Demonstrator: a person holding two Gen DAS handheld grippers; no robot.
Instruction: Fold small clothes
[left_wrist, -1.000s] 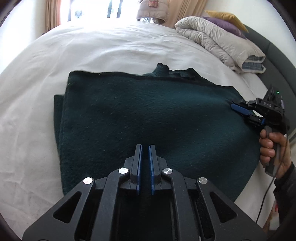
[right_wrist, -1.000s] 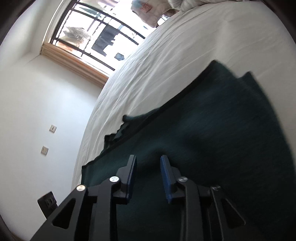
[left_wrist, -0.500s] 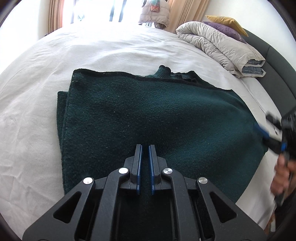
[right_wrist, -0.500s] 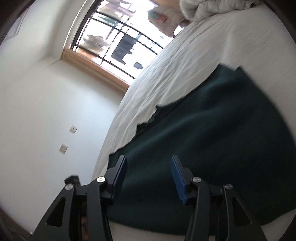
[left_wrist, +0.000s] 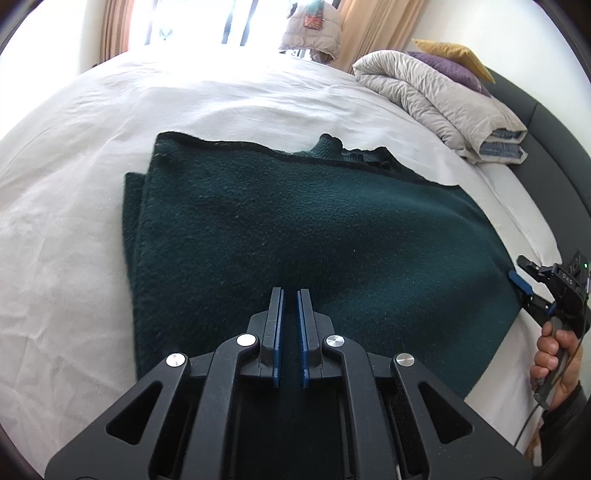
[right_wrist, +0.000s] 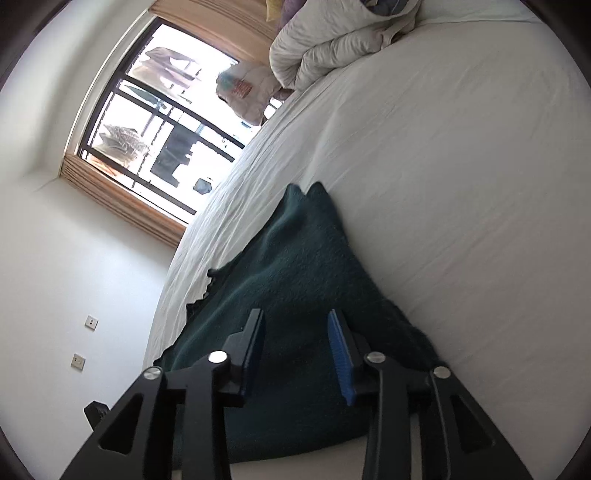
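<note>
Over the dark green sweater (left_wrist: 317, 236) hangs the left gripper (left_wrist: 290, 325), its two blue pads squeezed nearly together with nothing pinched between them. At the sweater's right edge is the right gripper (right_wrist: 295, 354), held by a hand (left_wrist: 557, 363), with its jaws apart and gripping nothing. The sweater lies folded and flat on the white bed sheet (left_wrist: 229, 103). A rolled grey duvet (left_wrist: 439, 99) sits farther up the bed, near the window (right_wrist: 159, 122).

Black handheld grippers (left_wrist: 290, 295) with blue finger pads (right_wrist: 341, 360) and silver screws (one trailing a thin black cable) were worn alongside a dark sleeve (left_wrist: 567, 410).
</note>
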